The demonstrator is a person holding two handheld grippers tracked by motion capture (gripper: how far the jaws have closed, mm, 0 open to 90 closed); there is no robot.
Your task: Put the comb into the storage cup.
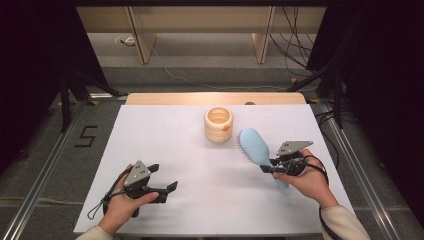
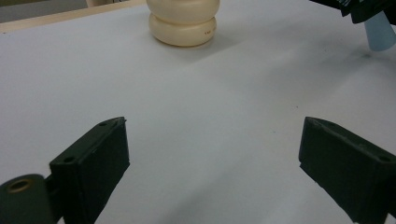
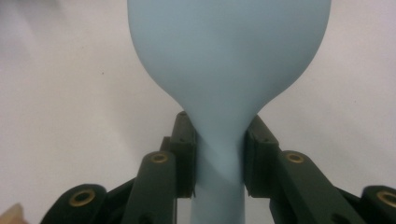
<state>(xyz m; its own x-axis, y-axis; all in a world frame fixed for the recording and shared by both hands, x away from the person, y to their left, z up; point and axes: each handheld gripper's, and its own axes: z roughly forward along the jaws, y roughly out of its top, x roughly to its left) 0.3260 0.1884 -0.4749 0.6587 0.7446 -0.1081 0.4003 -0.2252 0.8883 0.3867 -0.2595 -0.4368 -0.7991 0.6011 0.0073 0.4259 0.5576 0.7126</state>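
A light blue hairbrush [image 1: 254,145] is held just above the white table [image 1: 165,135], bristles facing left and head pointing toward the far side. My right gripper [image 1: 267,169] is shut on its handle. In the right gripper view the two black pads [image 3: 186,154] press both sides of the narrow neck of the hairbrush [image 3: 229,60]. A cream ribbed holder [image 1: 218,125] stands upright just left of the brush head. My left gripper [image 1: 164,178] rests low at the near left, open, with nothing between its fingers [image 2: 93,158]. It faces the holder [image 2: 183,23].
The white table [image 2: 210,93] ends in a wooden strip [image 1: 215,98] at the far side. Tripod legs and cables stand on the floor around it. In the left gripper view the brush's handle end [image 2: 379,35] and the right gripper [image 2: 362,9] show at top right.
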